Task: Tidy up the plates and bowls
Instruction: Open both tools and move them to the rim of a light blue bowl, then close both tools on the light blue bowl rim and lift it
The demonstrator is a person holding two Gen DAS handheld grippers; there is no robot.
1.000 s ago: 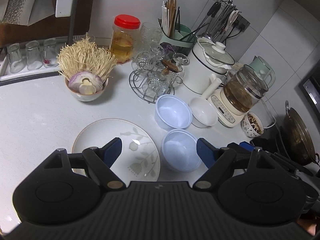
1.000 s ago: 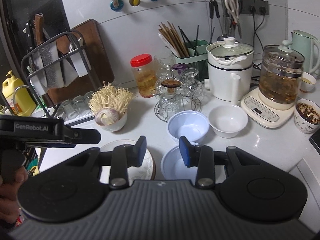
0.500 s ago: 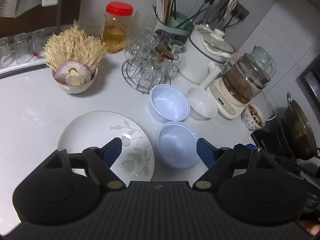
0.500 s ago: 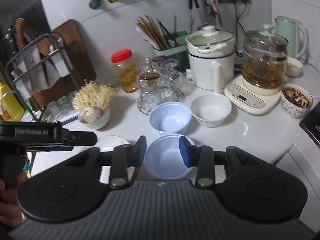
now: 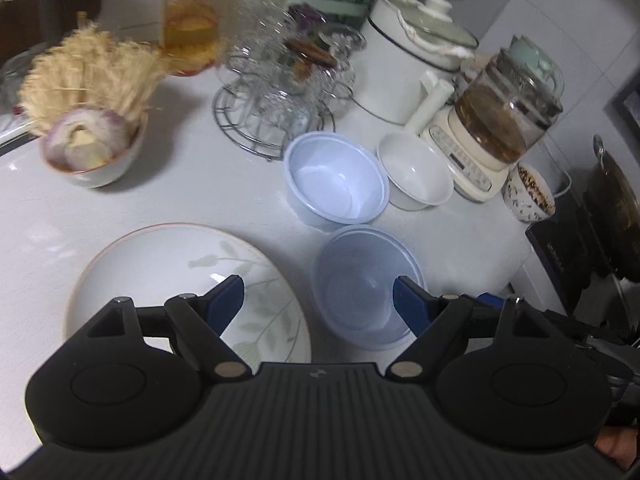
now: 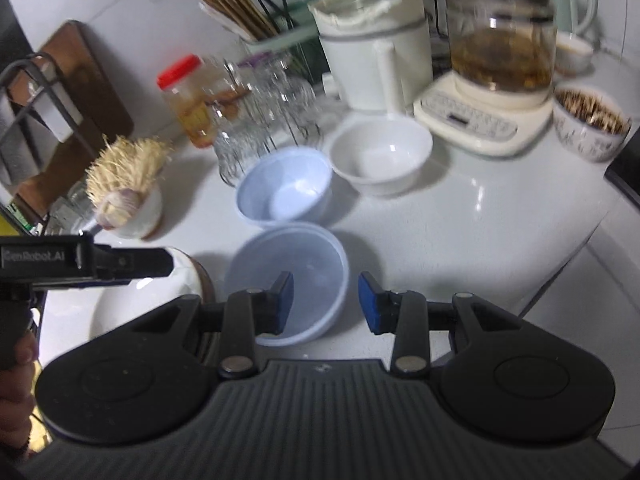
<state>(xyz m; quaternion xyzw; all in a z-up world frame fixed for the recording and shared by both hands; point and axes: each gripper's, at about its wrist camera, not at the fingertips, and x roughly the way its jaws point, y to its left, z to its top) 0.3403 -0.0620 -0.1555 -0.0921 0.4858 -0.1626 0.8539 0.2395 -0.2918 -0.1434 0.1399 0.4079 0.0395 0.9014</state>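
A white leaf-patterned plate (image 5: 176,276) lies on the white counter at the front left. Right of it stands a clear plastic bowl (image 5: 366,284). Behind it are a light blue bowl (image 5: 336,184) and a white bowl (image 5: 416,180). My left gripper (image 5: 318,302) is open, hovering above the gap between plate and clear bowl. My right gripper (image 6: 326,302) is open and empty, its left finger over the clear bowl's (image 6: 288,280) right rim. The blue bowl (image 6: 286,188), white bowl (image 6: 380,158) and plate (image 6: 152,300) show there too.
A bowl of enoki and onion (image 5: 92,140), a red-lidded jar (image 5: 190,20), a wire rack of glasses (image 5: 284,92), a white pot (image 5: 412,64), a glass kettle on its base (image 5: 496,128) and a patterned cup (image 5: 530,192) crowd the back. The counter edge (image 6: 560,272) drops at the right.
Both grippers have moved forward and down toward the clear bowl and plate. The right gripper has opened wider and now straddles the clear bowl's right rim.
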